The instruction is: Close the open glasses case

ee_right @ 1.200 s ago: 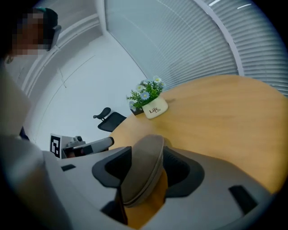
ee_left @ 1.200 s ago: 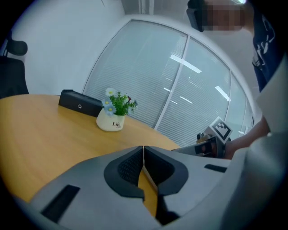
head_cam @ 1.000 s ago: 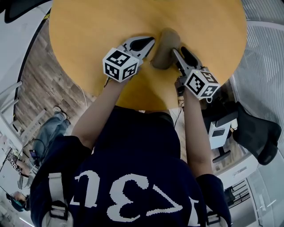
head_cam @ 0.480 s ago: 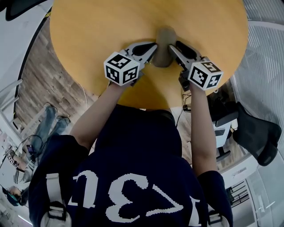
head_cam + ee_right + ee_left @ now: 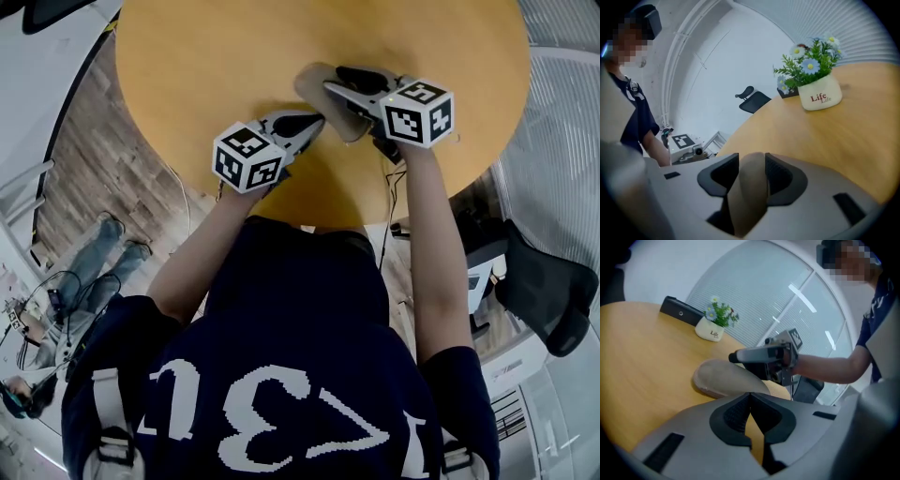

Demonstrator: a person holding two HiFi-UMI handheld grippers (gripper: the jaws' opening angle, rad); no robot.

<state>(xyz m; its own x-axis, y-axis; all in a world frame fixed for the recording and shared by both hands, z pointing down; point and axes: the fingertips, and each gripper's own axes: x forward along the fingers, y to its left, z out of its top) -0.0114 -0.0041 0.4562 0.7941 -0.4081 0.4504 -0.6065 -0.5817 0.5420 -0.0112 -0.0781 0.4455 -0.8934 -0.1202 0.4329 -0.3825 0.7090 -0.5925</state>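
The tan glasses case (image 5: pixel 311 86) lies on the round wooden table (image 5: pixel 206 56), with its lid down as far as the left gripper view shows (image 5: pixel 722 378). My right gripper (image 5: pixel 339 81) reaches leftward across the case and is shut on it. In the right gripper view the case (image 5: pixel 747 197) fills the gap between the pads of the right gripper (image 5: pixel 752 161). Those jaws have just been opening a little, with the case still between them. My left gripper (image 5: pixel 300 122) sits just in front of the case, shut and empty. In its own view the tips of the left gripper (image 5: pixel 750 397) meet.
A white pot of flowers (image 5: pixel 819 96) stands further out on the table, also seen as the flower pot (image 5: pixel 711 331) beside a black box (image 5: pixel 679 312). The table's near edge runs just behind both grippers. A black office chair (image 5: pixel 548 291) stands on the floor at the right.
My right gripper has swung from beside the case's right end to lie across it, pointing left. The case has turned and shifted left. The left gripper has drawn back slightly.
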